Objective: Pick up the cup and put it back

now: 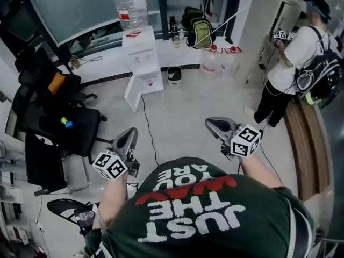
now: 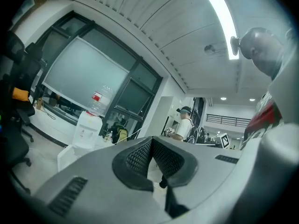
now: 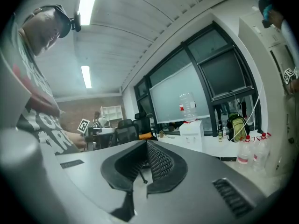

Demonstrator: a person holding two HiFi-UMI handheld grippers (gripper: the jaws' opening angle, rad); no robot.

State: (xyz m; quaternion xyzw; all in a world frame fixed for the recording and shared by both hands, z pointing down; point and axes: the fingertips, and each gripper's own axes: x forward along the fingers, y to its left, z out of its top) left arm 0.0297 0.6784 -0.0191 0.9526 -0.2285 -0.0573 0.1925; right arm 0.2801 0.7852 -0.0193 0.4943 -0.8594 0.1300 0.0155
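L gripper (image 1: pixel 130 132), R gripper (image 1: pixel 210 124): both jaws closed; 1 dispenser (image 1: pixel 142 63).

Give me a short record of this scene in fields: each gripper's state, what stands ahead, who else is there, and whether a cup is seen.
left gripper: jaws together, nothing between
right gripper: jaws together, nothing between
ahead: water dispenser, bottle on top
other person: standing at the right
cup: none made out in any view
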